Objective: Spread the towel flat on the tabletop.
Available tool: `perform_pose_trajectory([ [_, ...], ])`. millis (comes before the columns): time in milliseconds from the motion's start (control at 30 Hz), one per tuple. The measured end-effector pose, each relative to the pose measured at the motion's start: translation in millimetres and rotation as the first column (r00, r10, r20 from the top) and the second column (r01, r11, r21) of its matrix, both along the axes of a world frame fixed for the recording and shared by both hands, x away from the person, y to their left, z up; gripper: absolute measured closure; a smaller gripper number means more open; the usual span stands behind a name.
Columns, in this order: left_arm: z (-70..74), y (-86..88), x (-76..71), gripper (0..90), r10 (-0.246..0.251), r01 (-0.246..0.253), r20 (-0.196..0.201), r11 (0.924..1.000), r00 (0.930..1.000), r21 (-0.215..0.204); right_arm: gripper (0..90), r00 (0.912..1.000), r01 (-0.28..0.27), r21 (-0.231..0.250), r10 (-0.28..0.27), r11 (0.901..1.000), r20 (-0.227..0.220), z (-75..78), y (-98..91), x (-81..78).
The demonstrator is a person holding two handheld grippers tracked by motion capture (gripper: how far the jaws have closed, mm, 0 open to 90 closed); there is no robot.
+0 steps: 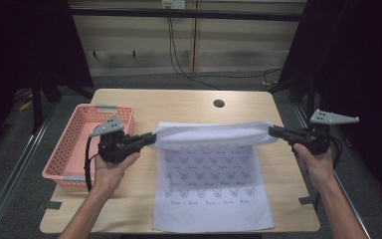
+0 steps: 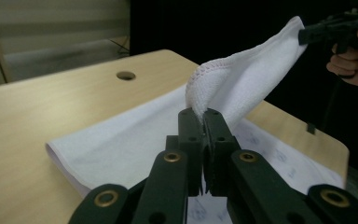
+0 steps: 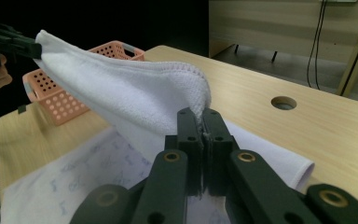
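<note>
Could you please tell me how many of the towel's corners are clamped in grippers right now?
2: the left gripper clamps one corner of the towel, the right gripper the other lifted corner.

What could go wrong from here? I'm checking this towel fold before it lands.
1. The left gripper and right gripper each pinch only a small corner of the white towel; one may slip.
2. The lifted edge sags between them, so the fold could land crooked.
3. The towel's near edge overhangs the table and might drag off.

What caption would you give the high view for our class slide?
Two hand-held grippers, left and right, lift the far edge of a printed white towel off a wooden table, beside a pink basket.
</note>
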State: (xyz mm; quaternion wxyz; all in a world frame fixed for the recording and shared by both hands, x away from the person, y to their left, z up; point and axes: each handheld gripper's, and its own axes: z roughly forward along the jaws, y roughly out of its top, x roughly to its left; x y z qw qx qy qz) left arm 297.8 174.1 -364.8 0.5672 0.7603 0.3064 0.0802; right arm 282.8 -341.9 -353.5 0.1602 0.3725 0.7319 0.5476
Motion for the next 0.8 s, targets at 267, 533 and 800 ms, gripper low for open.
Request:
perform_pose_trajectory([
  [267,-62.4,-1.4,-25.0,87.5,-0.053,0.066,-0.089,0.9864,0.9946,0.151,87.8,0.992,-0.062,-0.029,0.059,0.9976,-0.112,-55.0,6.3,-49.6],
  [533,-106.9,-1.2,-47.3,85.5,-0.111,0.146,-0.184,0.9703,0.9767,0.192,81.3,0.9497,-0.172,-0.073,0.145,0.9825,-0.277,-108.1,7.3,-81.9],
  [800,-117.7,1.1,-75.2,74.9,-0.209,0.265,-0.257,0.9415,0.9435,0.208,70.3,0.9256,-0.243,-0.145,0.185,0.9592,-0.33,-118.0,8.0,-117.5],
])
